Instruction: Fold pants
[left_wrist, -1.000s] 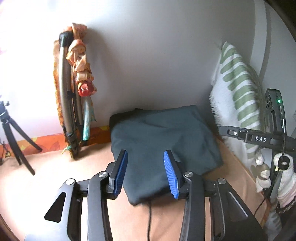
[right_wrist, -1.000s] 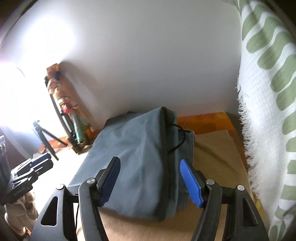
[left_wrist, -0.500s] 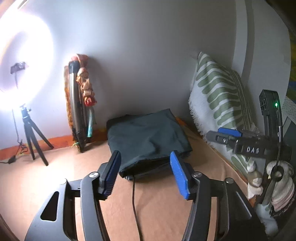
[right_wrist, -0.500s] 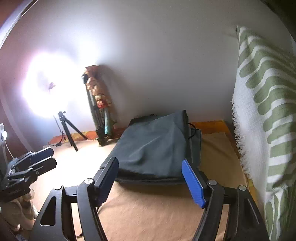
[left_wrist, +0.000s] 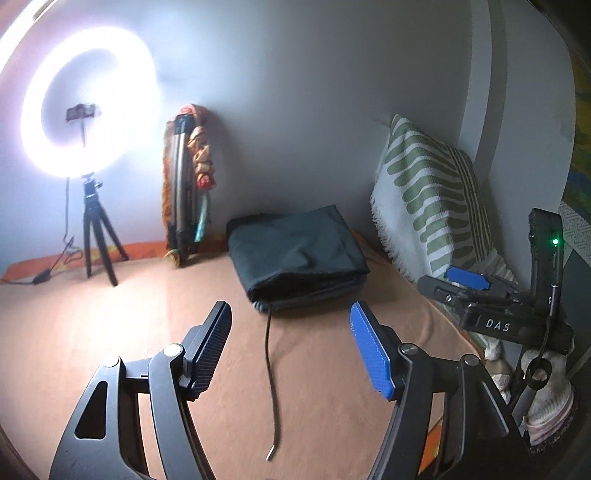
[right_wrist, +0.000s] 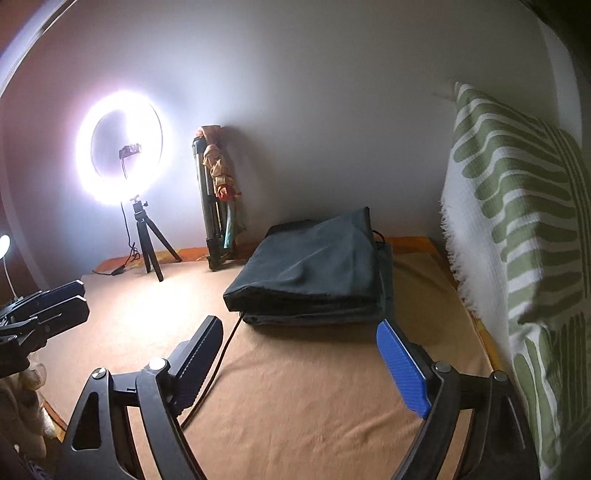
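The dark teal pants (left_wrist: 295, 254) lie folded into a thick rectangular stack on the tan bed sheet (left_wrist: 147, 332), near the white wall (left_wrist: 295, 110) at the far side and just beside the green-and-white patterned cushion (left_wrist: 428, 206) that leans upright on the right. A thin dark drawstring (left_wrist: 271, 373) trails from the near edge of the stack across the sheet toward the camera. The left gripper (left_wrist: 291, 347) hovers over bare sheet, well short of the stack; its jaws are opening and nothing sits between them. The right gripper (right_wrist: 299, 358) is likewise clear of the fabric, with its jaws spread wide and opening further, and only sheet and the drawstring's near stretch are seen in the gap. In the left wrist view the right gripper shows at the right edge, held in a hand (left_wrist: 546, 384) wearing a pale glove. To the left, a lit ring light (left_wrist: 86, 103) stands on a small black tripod (left_wrist: 96, 236), and a folded stand wrapped in orange patterned cloth (left_wrist: 188, 192) leans against the wall between the light and the pants.
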